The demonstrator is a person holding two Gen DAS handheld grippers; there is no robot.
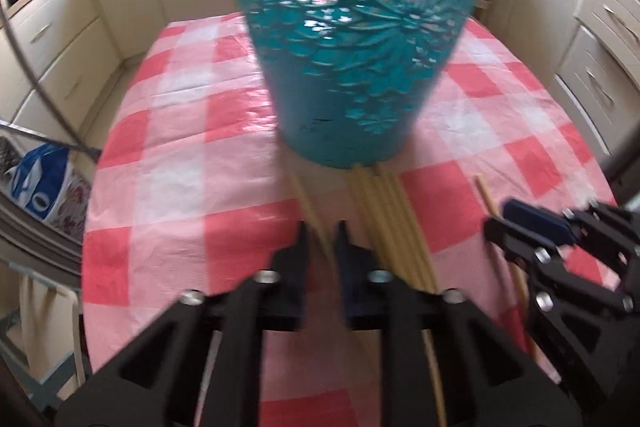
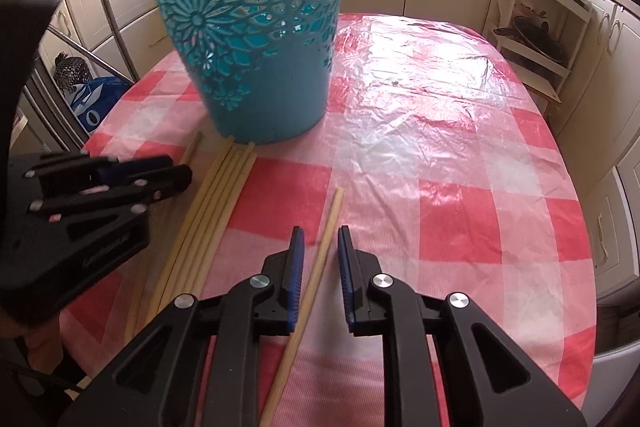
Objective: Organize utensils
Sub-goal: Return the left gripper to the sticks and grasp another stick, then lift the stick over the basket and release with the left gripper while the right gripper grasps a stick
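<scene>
Left gripper (image 1: 322, 239): nearest the viewer, low at the front edge of the table, tilted steeply down. Its jaws stand close together on one thin stick. The view is blurred, but they appear to pinch it.
Left chopstick (image 1: 308, 199): pale wood, lying on the cloth and running from the left gripper's jaws towards the foot of the holder.
Chopstick bundle (image 2: 216, 195): several matching sticks lying side by side just right of the left gripper, untouched, their far tips reaching the base of the holder.
Single chopstick (image 2: 332, 211): lies apart to the right of the bundle and passes between the right gripper's jaws.
Right gripper (image 2: 320, 247): jaws slightly spread. The stick rests against the left blue pad with a clear gap to the right pad, so nothing is squeezed.
Teal holder (image 2: 256, 39): a tall plastic bucket with cut-out flowers, standing upright at the back, behind all the sticks.
Tablecloth (image 2: 440, 195): glossy pink and white checks, wrinkled.
Handling: the sticks are probably light, stiff and smooth, so likely to roll or swivel in a grip. A hold near the middle would balance them best, and the glossy cloth gives little friction when pinching from above.
Holder handling: likely light and easy to tip if nudged.
</scene>
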